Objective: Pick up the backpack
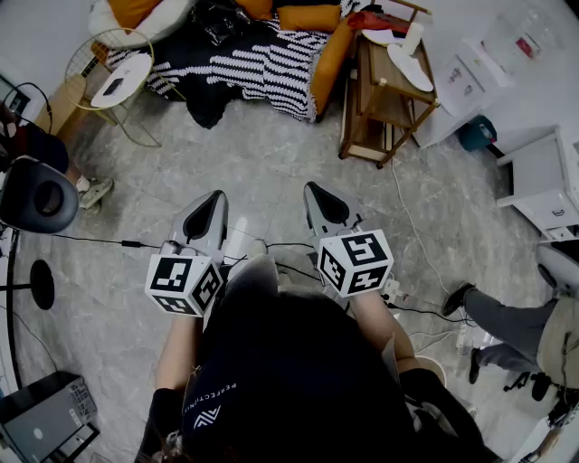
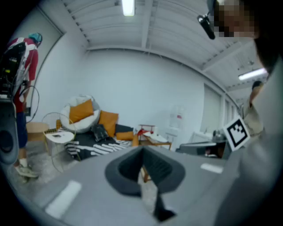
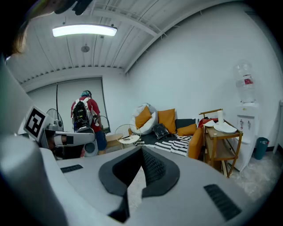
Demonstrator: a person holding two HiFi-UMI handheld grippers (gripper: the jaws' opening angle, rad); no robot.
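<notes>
A black backpack [image 1: 220, 20] lies on the sofa at the far end of the room, among orange cushions and a black-and-white striped blanket [image 1: 262, 63]. It also shows small in the left gripper view [image 2: 98, 131] and in the right gripper view [image 3: 160, 131]. My left gripper [image 1: 214, 201] and right gripper [image 1: 315, 192] are held side by side over the grey floor, well short of the sofa. Both point toward it. The left gripper [image 2: 142, 167] has its jaws shut with nothing between them, and so does the right gripper [image 3: 142, 164].
A round wire side table [image 1: 116, 80] stands left of the sofa and a wooden shelf cart [image 1: 387, 90] right of it. A black fan [image 1: 38, 194] is at my left. Cables [image 1: 99, 241] cross the floor. Another person's legs [image 1: 507, 316] are at the right, and a person wearing a backpack [image 3: 84, 114] stands far off.
</notes>
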